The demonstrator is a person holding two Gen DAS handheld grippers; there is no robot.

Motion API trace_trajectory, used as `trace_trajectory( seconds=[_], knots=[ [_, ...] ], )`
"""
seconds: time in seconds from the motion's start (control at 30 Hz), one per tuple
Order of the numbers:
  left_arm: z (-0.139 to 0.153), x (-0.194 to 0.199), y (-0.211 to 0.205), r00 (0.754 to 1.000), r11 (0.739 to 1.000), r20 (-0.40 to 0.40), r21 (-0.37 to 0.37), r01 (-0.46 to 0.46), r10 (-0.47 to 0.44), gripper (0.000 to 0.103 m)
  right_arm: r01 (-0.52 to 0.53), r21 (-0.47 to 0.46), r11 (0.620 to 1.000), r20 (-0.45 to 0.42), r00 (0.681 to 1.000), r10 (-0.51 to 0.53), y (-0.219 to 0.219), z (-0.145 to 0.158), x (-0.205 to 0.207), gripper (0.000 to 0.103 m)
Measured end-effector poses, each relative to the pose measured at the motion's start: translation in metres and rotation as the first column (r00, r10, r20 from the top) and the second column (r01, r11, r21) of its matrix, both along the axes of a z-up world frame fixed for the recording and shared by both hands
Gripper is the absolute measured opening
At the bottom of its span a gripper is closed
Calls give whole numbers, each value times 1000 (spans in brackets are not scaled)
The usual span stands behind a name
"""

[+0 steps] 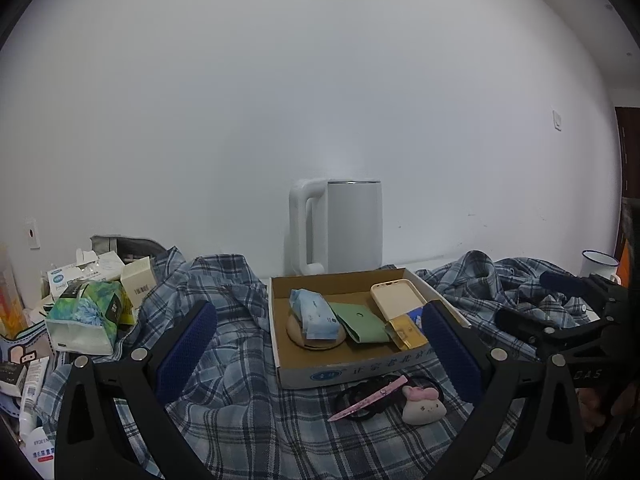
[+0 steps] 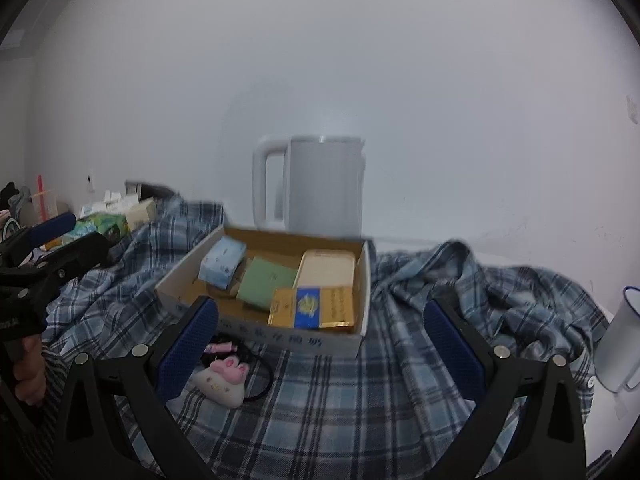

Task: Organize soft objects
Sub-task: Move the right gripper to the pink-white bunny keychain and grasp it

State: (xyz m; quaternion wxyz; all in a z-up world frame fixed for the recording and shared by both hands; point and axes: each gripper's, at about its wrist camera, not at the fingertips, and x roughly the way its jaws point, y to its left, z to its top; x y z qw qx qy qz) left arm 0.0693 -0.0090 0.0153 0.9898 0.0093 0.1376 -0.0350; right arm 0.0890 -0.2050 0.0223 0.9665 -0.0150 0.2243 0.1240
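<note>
above the plaid cloth [image 1: 248,396], left claw [image 1: 320,344] and right claw [image 2: 320,340] gape wide, empty.

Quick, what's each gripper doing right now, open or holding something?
Left gripper: open, holding nothing, aimed at the cardboard box.
Right gripper: open, holding nothing, over the plaid shirt.

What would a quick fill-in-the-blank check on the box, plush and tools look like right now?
1. The white plush toy with the pink bow lies ____ the cardboard box, on the plaid cloth.
2. Behind the box stands a white ____ with a handle.
3. The left tool and right tool both have jaws standing ____.
4. The cream phone case lies ____ the box.

Missing words: outside; kettle; open; inside
</note>
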Motion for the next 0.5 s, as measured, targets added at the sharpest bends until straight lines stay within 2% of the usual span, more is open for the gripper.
trace_trajectory(
  seconds=[0.1,0.2,0.3,0.4,0.5],
  knots=[
    [0,2,2,1000,1000,-9,-9,-2,2,103,-60,0,998,-138,989,60,13,-3,16,102],
    [0,1,7,1000,999,-11,-32,-11,11,103,-93,-30,995,-218,972,84,30,-12,26,102],
    [0,1,10,1000,999,-14,-49,-14,13,103,-141,-37,989,-310,943,123,47,-29,36,97],
    [-1,3,13,999,998,-30,-60,-24,22,103,-173,-16,985,-354,922,156,58,-41,40,93],
    [-2,5,16,999,997,-48,-75,-25,21,103,-189,-52,981,-384,910,155,68,-51,43,82]
  ],
)
